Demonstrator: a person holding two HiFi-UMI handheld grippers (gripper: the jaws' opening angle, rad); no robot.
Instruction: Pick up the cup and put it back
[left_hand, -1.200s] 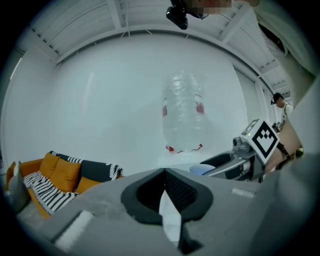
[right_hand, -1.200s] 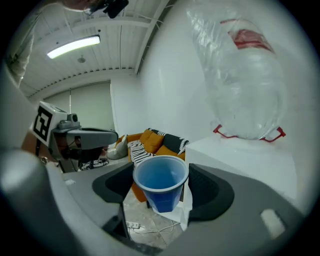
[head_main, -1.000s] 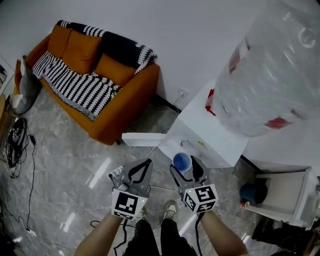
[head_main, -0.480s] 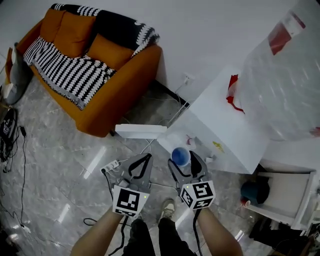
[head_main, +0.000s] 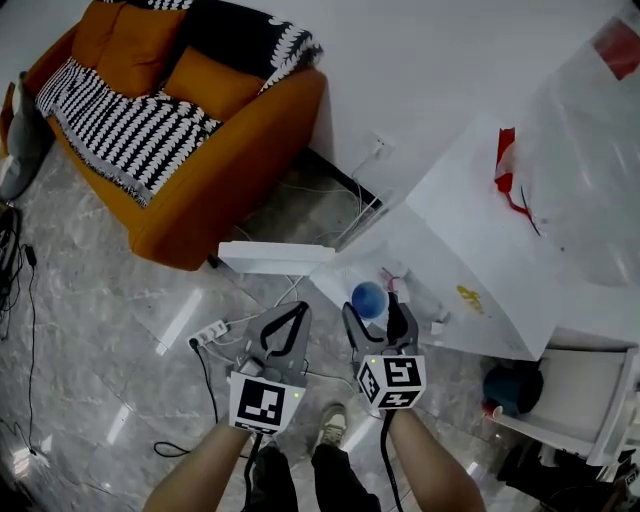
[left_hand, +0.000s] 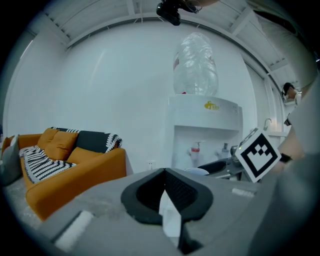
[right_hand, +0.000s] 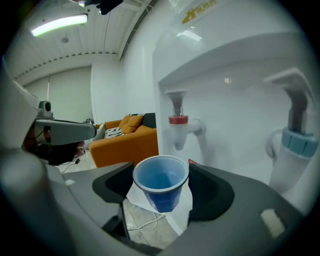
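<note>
**Cup carried in right tool, before the dispenser taps; left tool idle.**

Right tool is clenched on the blue cup, jaws either side just below the rim. The mouth faces up, so the taper cannot slide down through the grip. The cup looks empty. It hangs in the air, clear of the white water dispenser, nearer the red tap than the blue tap. Cannot tell if it sits directly under a spout. Judged: carry stage, set-down not yet done. The spot it returns to is not visible, likely the ledge below the taps. Left tool is closed on nothing and held beside the right one, out of the cup's way. Orange sofa stands well apart.
</note>
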